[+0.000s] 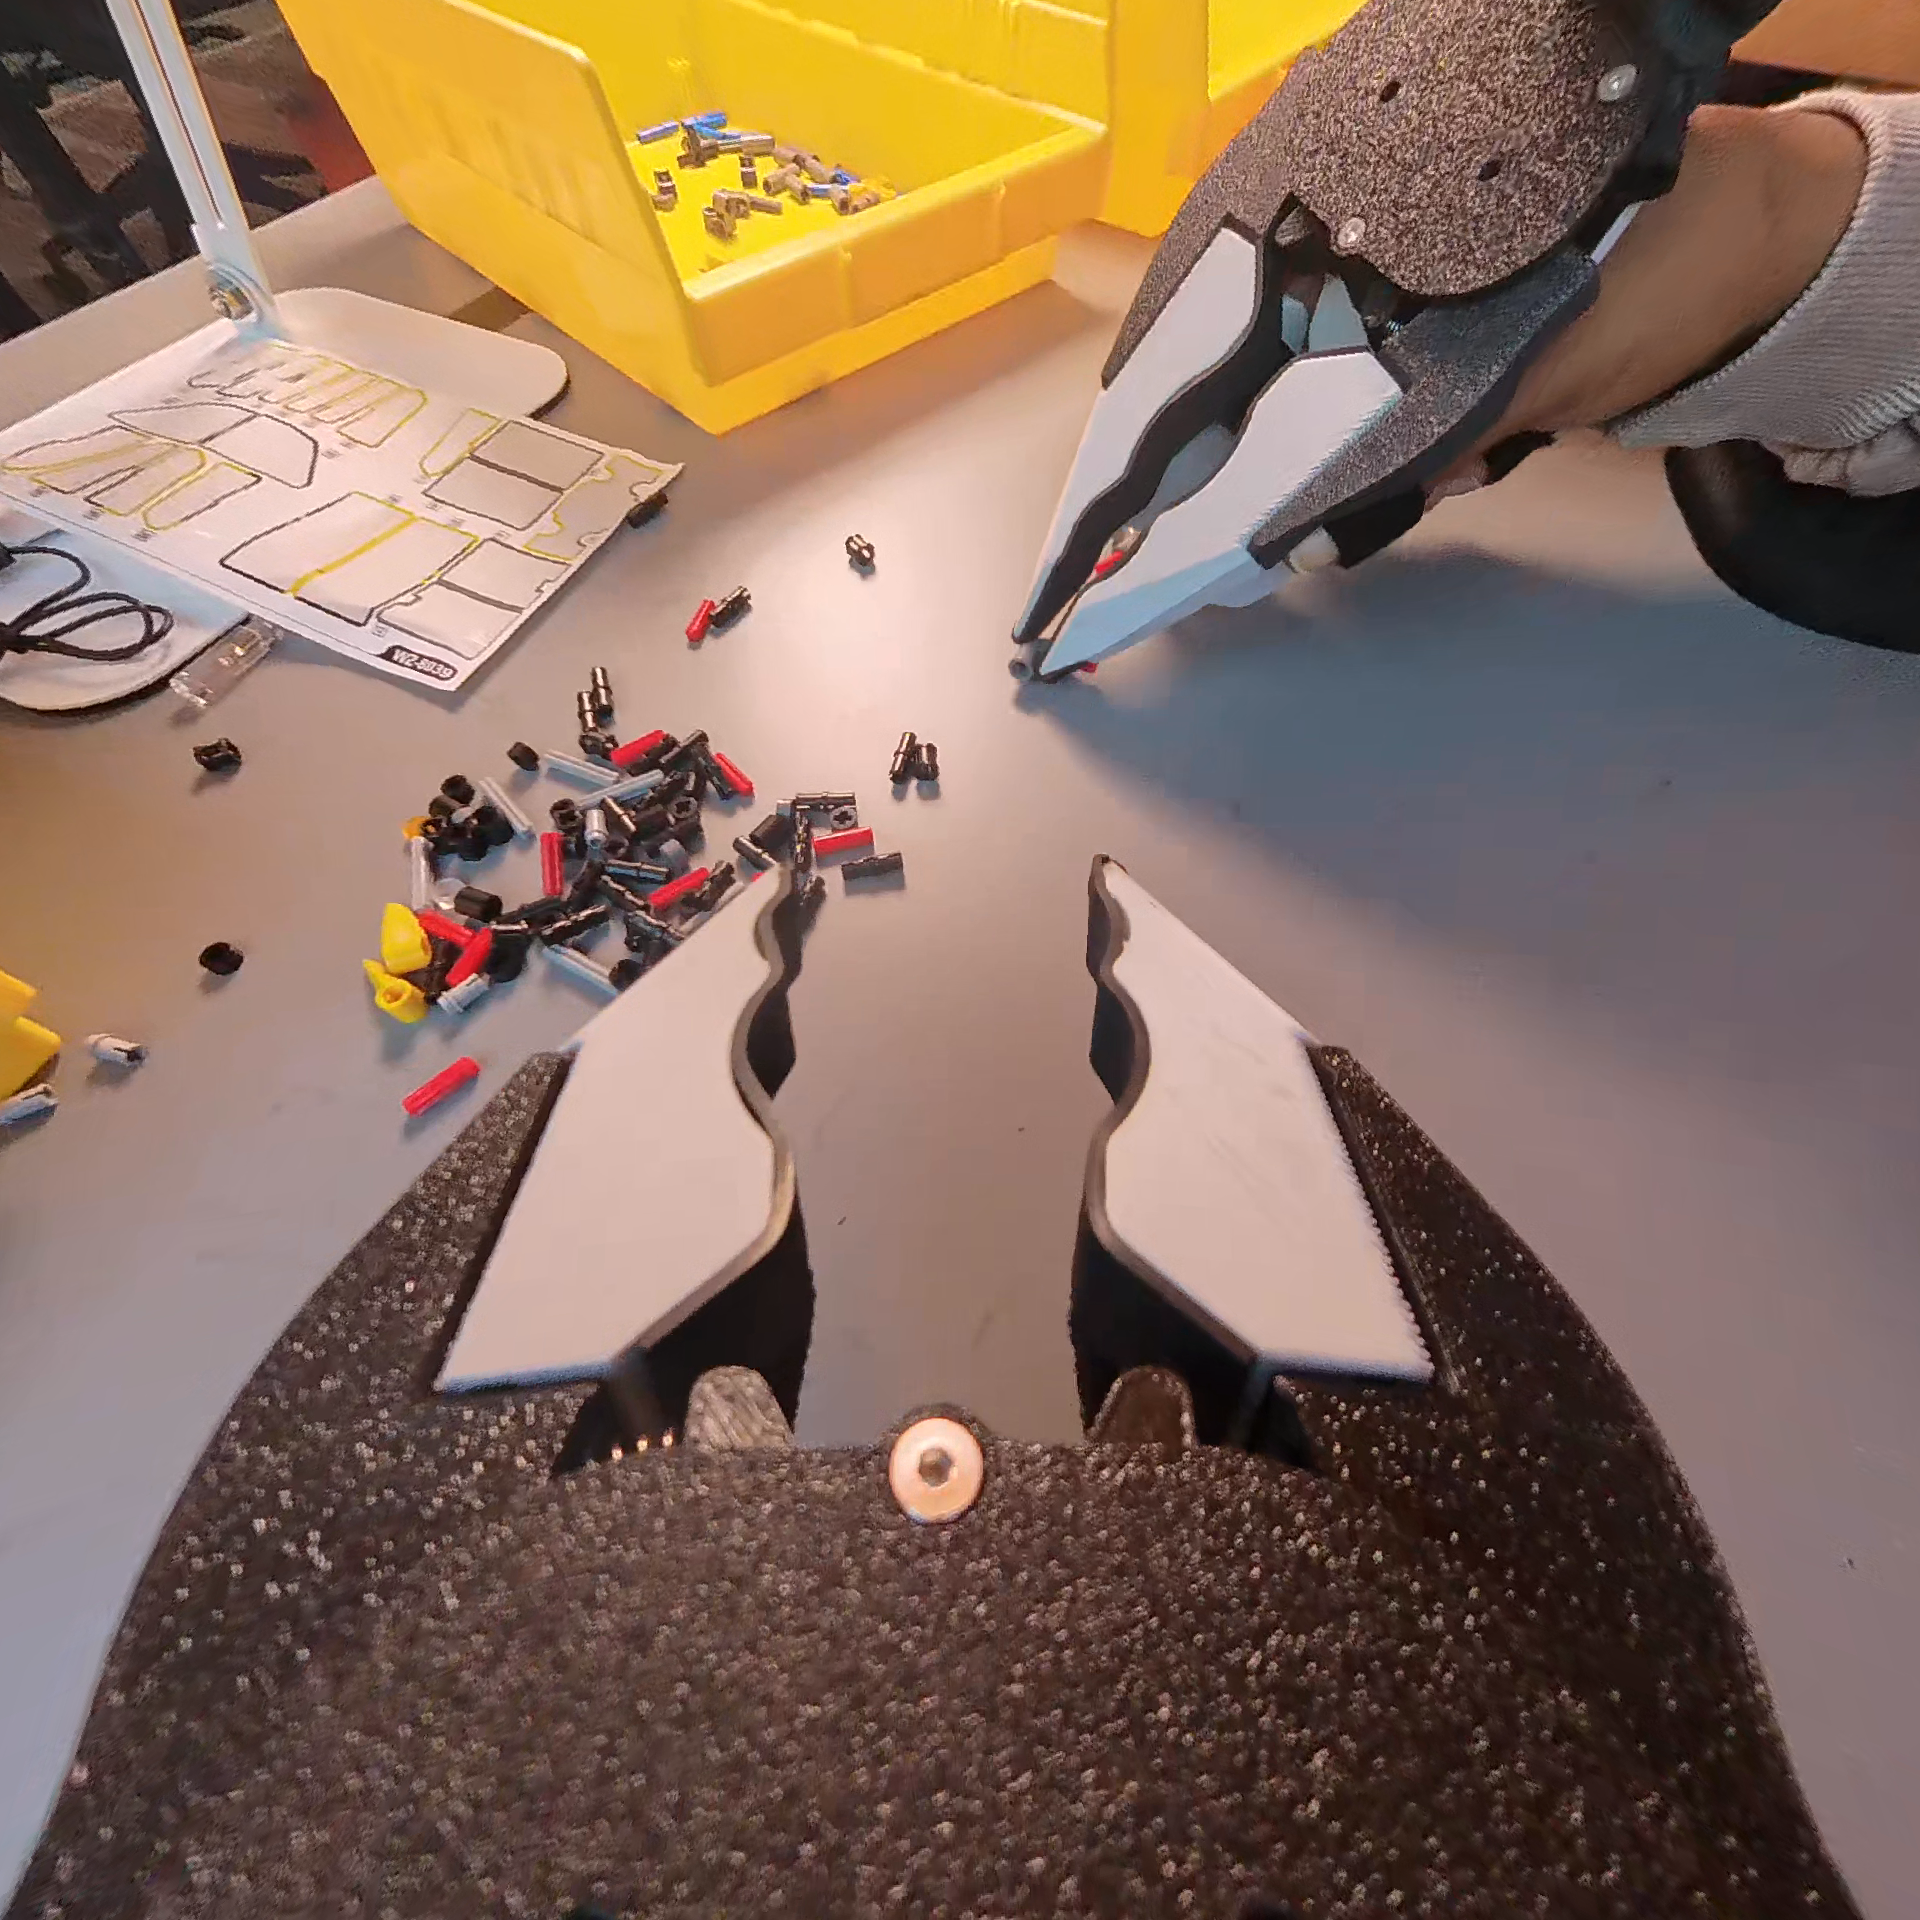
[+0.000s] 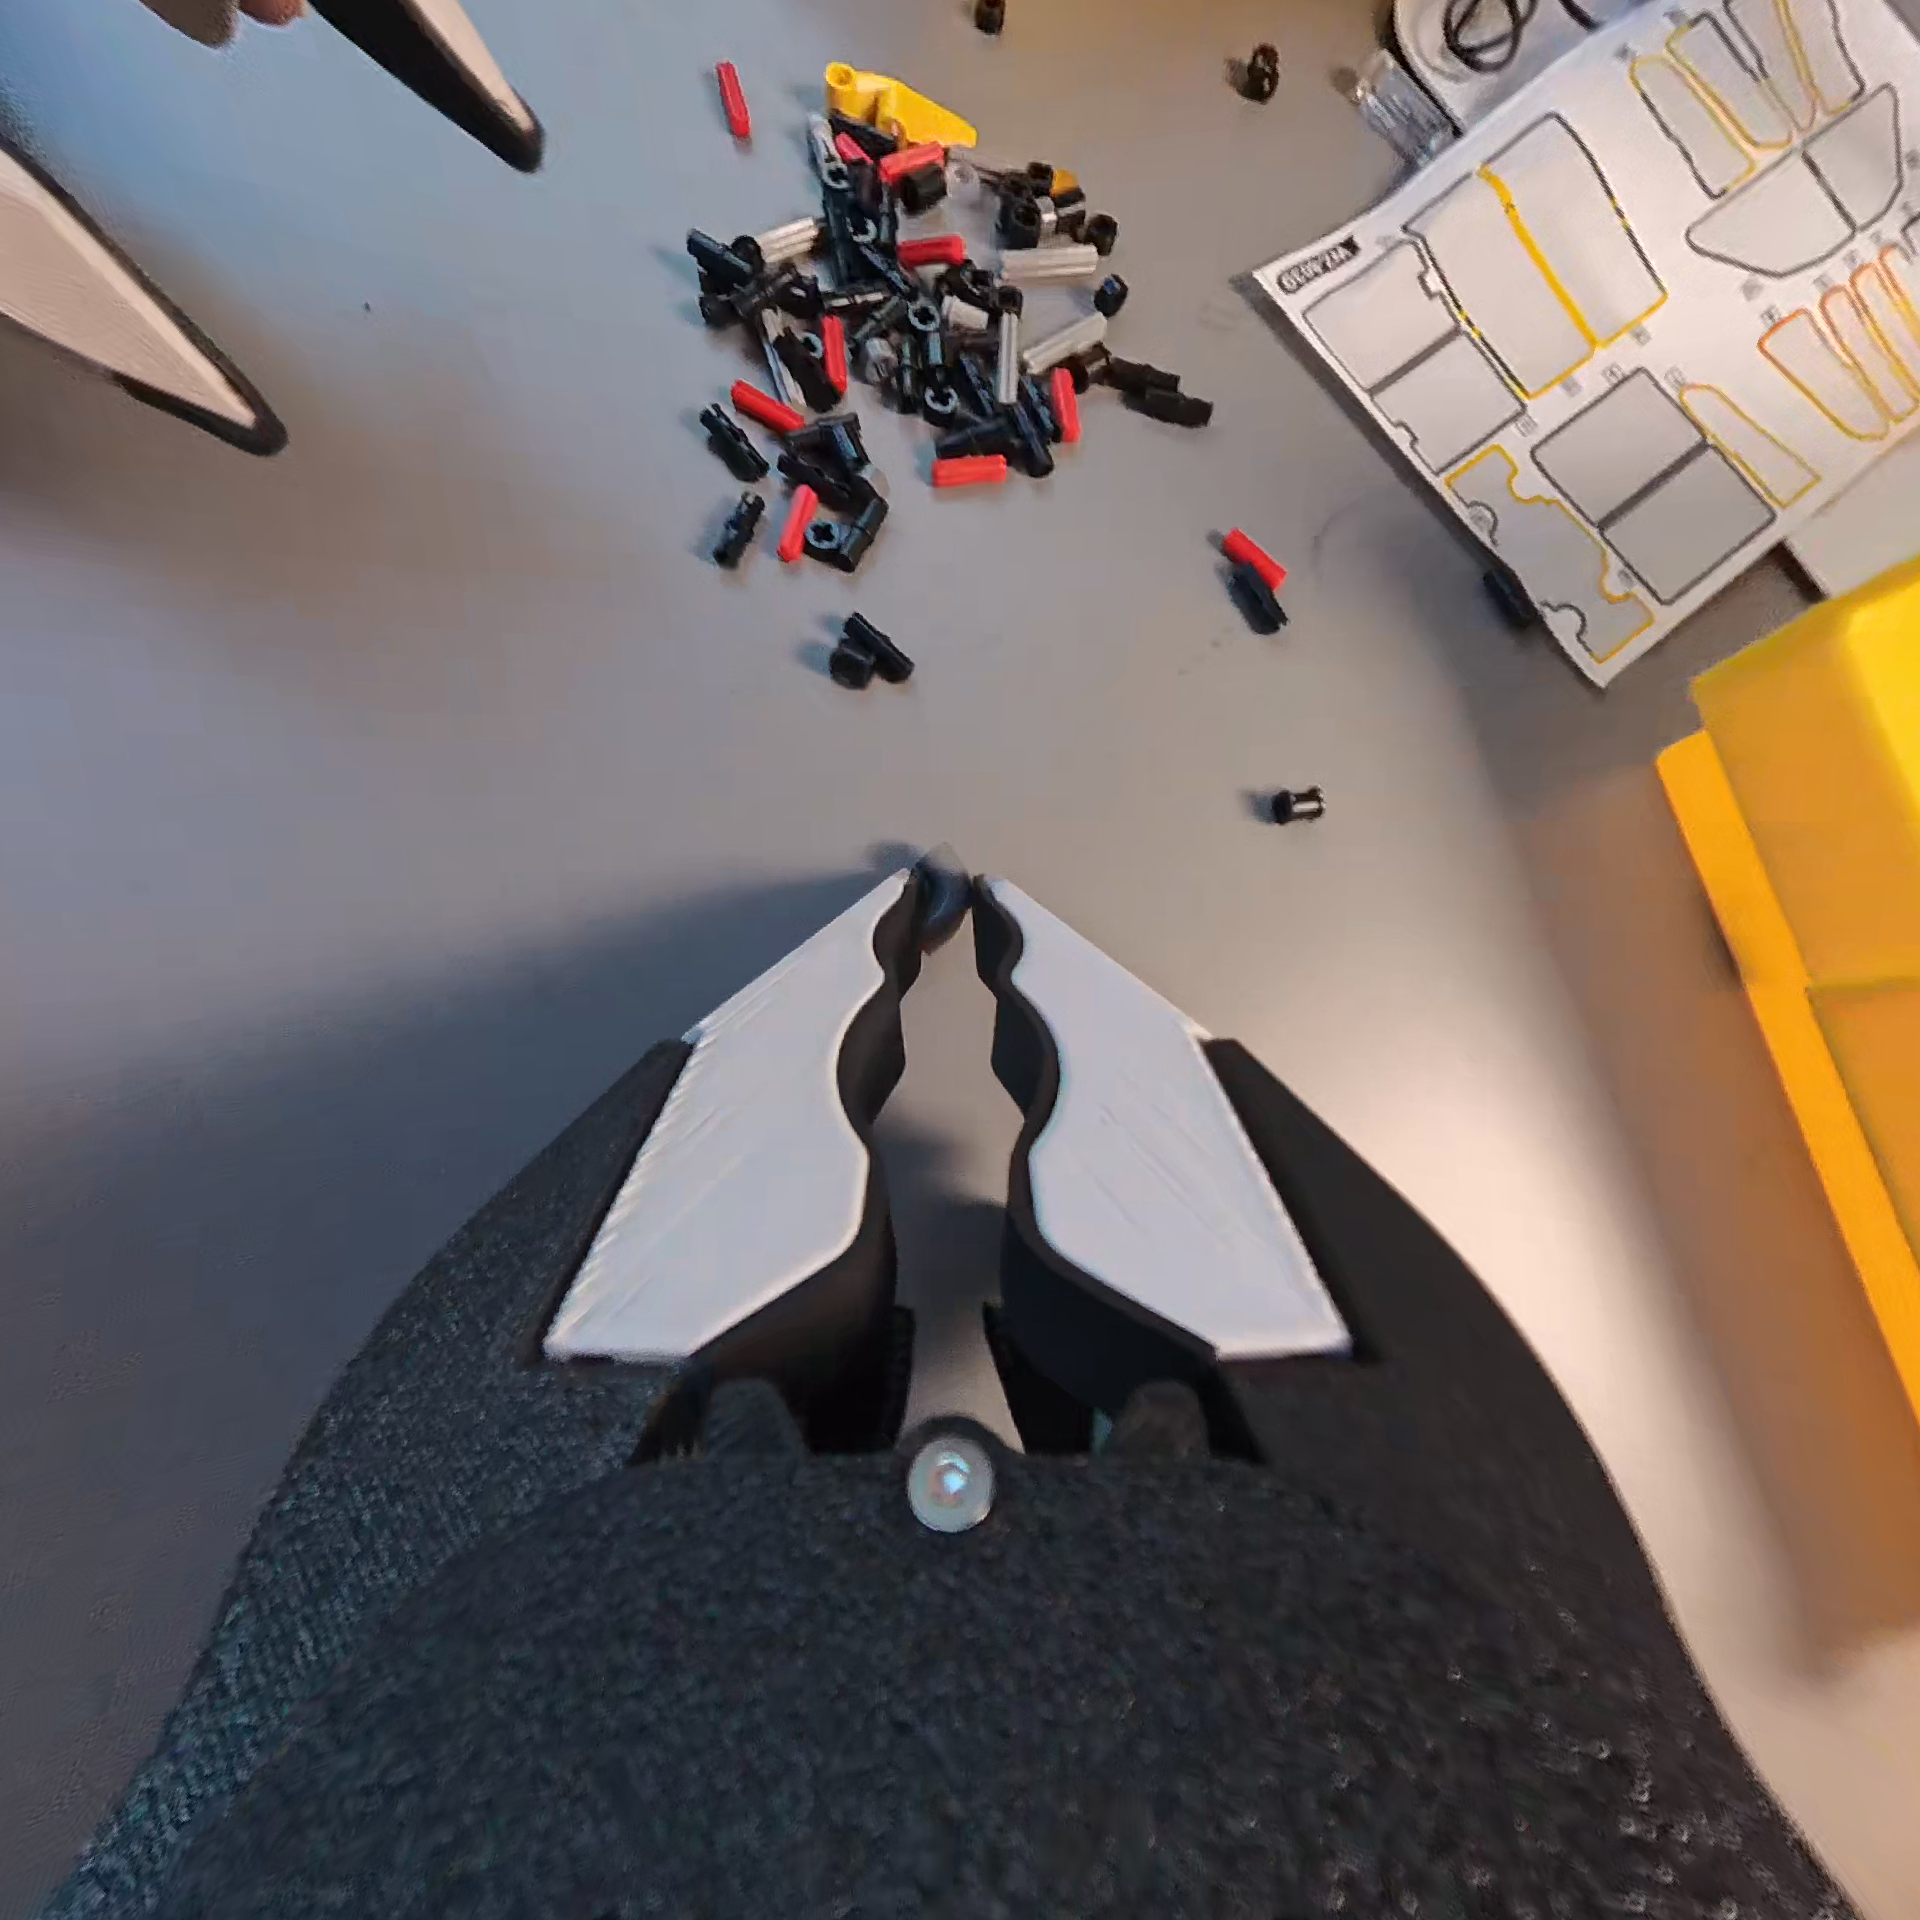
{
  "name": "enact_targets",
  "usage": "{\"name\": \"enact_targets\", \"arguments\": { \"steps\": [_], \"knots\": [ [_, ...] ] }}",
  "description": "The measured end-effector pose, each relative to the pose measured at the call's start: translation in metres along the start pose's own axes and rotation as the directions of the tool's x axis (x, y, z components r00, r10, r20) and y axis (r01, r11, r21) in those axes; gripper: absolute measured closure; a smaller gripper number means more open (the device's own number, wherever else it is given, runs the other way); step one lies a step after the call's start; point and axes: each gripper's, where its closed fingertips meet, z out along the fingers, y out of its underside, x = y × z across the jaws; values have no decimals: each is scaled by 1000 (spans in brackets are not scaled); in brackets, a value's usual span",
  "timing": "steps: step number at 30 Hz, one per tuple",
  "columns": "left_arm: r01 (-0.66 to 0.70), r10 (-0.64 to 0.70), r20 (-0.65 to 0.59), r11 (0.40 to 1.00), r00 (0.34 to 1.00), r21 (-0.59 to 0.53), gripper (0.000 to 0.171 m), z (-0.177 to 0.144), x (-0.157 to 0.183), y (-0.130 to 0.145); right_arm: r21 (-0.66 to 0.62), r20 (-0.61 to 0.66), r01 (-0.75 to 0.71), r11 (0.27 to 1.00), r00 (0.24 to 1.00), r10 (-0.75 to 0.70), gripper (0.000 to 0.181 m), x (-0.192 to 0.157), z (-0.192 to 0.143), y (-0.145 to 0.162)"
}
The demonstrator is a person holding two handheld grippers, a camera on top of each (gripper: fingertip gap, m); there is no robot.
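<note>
Currently: right hand-held gripper [image 2: 943, 902] clenched on small grey-and-red pin [image 1: 1029, 666], tips at bench [image 1: 1351, 883]. Left hand-held gripper [image 1: 940, 883] released, empty, hovering beside loose pin pile [image 1: 634, 842]. Yellow bin [image 1: 790, 208] behind.

Pin pile [image 1: 623, 852] on table [image 1: 1351, 935]; sheet [image 1: 343, 509] behind it, bin [image 1: 790, 312] farther back

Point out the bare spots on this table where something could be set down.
Free: grey table between the open left gripper, the right gripper and the pile of small parts. Crowded: around that pile, the printed sheet and the yellow bins behind it.
</note>
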Motion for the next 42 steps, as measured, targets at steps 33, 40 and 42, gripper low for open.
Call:
{"name": "enact_targets", "arguments": {
  "steps": [33, 40, 42],
  "knots": [
    [187, -265, 438, 959, 859, 214, 72, -169, 6, 15, 396, -286, -294, 870, 861, 420, 112, -39, -186, 76],
    [144, -204, 417, 975, 886, 171, 79, -164, 66, 32, 452, -410, -213, 866, 813, 414, 83, -62, -215, 94],
    [133, -183, 426, 980, 886, 145, 77, -162, 75, 35, 485, -404, -209, 849, 807, 430, 83, -67, -224, 87]
  ]
}}
